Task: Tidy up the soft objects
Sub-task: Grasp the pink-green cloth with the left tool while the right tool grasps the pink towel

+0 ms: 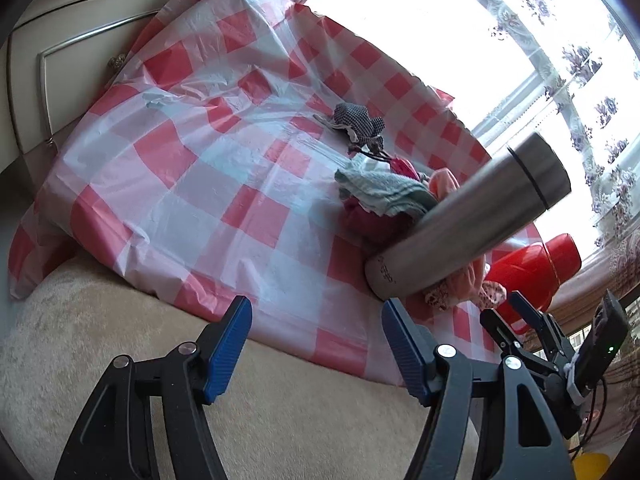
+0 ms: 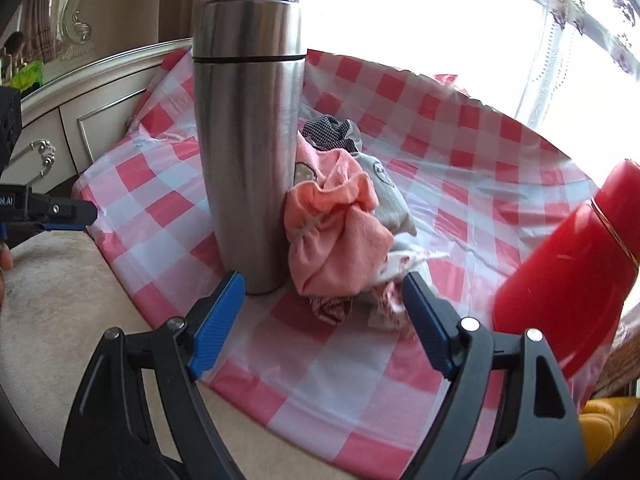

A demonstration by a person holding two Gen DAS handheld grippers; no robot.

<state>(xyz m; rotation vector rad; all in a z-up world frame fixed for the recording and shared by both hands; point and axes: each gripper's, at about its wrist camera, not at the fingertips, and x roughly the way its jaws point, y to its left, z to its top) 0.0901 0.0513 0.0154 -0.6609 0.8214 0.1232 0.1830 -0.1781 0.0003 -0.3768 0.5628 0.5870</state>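
While my left tongs (image 1: 316,344) and right tongs (image 2: 324,316) both hang wide with nothing between their ribbed blue pads, the soft objects sit bunched on the glossy, wrinkled red-and-white checked sheet (image 2: 460,168): a crumpled peach cloth (image 2: 336,232) touching the smooth brushed-steel cylindrical flask (image 2: 248,152), a nubby teal towel (image 1: 384,192), a small gingham piece (image 1: 356,120). A shiny red flask (image 2: 568,272) stands apart, right.

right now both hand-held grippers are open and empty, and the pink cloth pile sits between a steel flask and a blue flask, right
Not quite: the second flask is red, not blue. The right wrist view shows the red flask to the right of the pink cloth pile, with the steel flask on its left. The left hand-held gripper and right hand-held gripper are indeed open and empty.
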